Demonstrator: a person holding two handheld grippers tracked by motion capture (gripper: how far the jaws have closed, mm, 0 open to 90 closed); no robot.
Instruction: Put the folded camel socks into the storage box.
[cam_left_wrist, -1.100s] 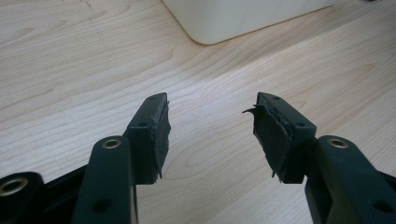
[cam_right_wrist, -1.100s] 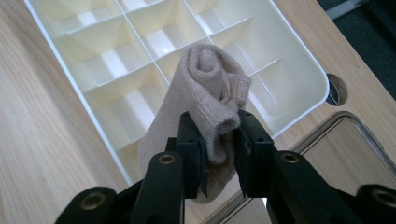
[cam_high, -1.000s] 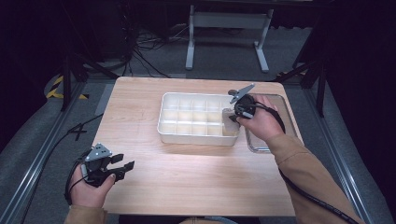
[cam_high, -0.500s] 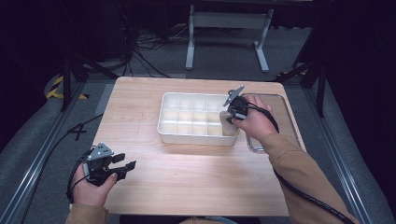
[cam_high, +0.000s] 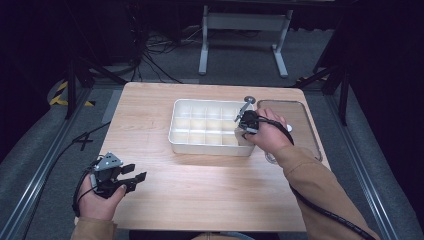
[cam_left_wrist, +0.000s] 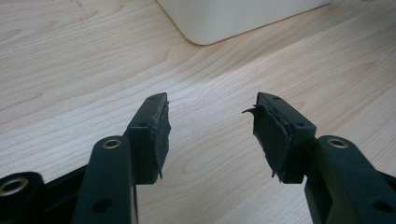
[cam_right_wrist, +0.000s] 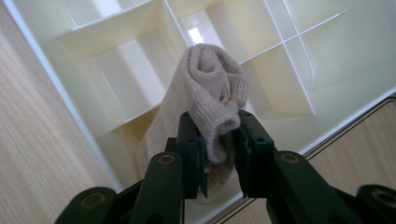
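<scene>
Pale wooden table (cam_high: 200, 190): right gripper (cam_right_wrist: 219, 140) clamped on rolled beige knit sock (cam_right_wrist: 212, 93), poised above white compartmented plastic tray (cam_high: 176, 127) for dropping in; left gripper (cam_left_wrist: 210, 130) open, empty, resting aside.

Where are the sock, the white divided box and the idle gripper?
sock (cam_right_wrist: 212, 88): right gripper view, rolled top.
box (cam_high: 182, 142): high view, near-left rim.
left gripper (cam_left_wrist: 210, 133): left gripper view, gap between open tips.

Black claws (cam_left_wrist: 210, 135), tan sleeves (cam_high: 320, 185)
</scene>
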